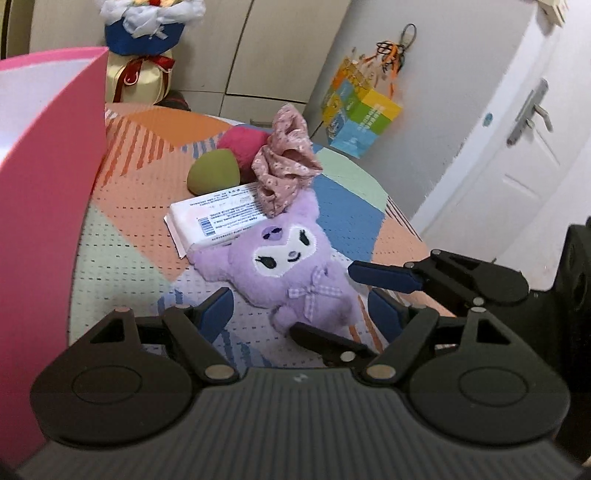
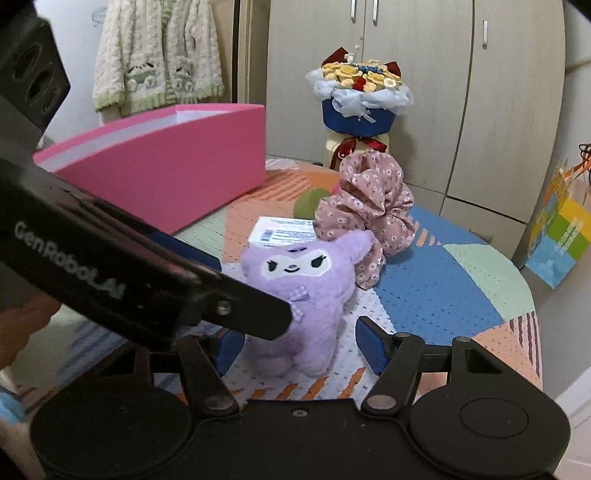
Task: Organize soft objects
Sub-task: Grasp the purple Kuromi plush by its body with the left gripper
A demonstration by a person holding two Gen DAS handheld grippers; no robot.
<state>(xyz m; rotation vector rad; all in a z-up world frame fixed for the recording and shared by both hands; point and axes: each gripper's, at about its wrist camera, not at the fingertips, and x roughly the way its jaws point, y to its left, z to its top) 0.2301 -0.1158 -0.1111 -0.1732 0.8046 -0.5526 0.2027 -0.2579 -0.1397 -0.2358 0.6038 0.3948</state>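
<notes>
A purple plush toy lies on the patterned table mat, its head resting on a white packet. My left gripper is open and straddles the plush's lower body without pressing it. My right gripper is open too, with the plush's legs between its blue pads. One left finger crosses the right wrist view in front of the plush. A floral scrunchie leans behind the plush, with a green soft egg and a magenta ball beyond it.
A pink box, open at the top, stands on the left of the table. A bouquet stands at the back. A colourful bag hangs off the far edge, near a white door.
</notes>
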